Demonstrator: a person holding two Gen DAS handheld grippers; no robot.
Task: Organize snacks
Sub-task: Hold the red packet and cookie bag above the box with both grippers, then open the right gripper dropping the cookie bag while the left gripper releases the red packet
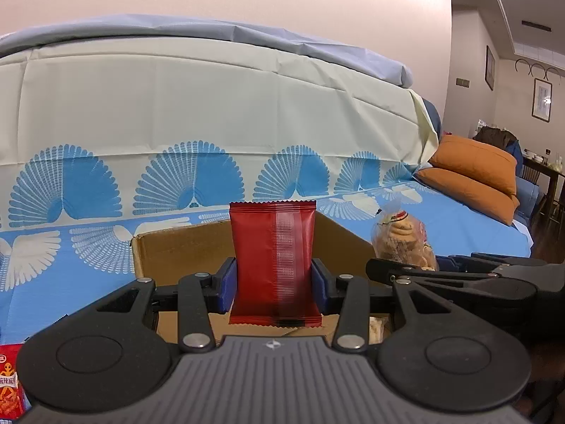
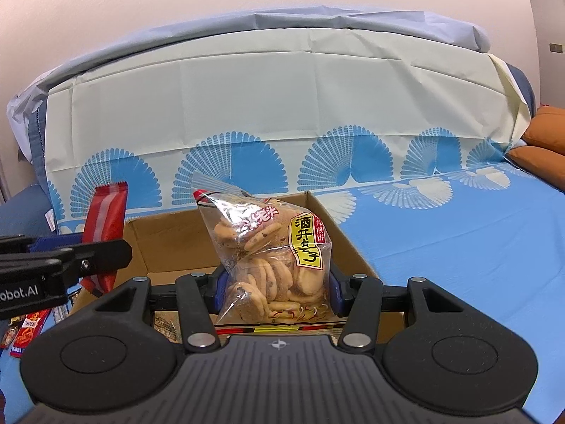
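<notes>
My left gripper (image 1: 273, 284) is shut on a red foil snack packet (image 1: 273, 258) and holds it upright over an open cardboard box (image 1: 169, 251). My right gripper (image 2: 277, 291) is shut on a clear bag of round crackers (image 2: 272, 258) with a yellow label, held above the same cardboard box (image 2: 166, 243). The cracker bag (image 1: 402, 240) and the right gripper show at the right of the left wrist view. The red packet (image 2: 104, 226) and the left gripper show at the left of the right wrist view.
The box stands on a blue cloth with white fan prints (image 2: 459, 233). More snack packets lie left of the box (image 2: 28, 321), one red packet (image 1: 10, 381) at the near left. Orange cushions (image 1: 473, 176) lie at the right, a covered backrest (image 1: 176, 106) behind.
</notes>
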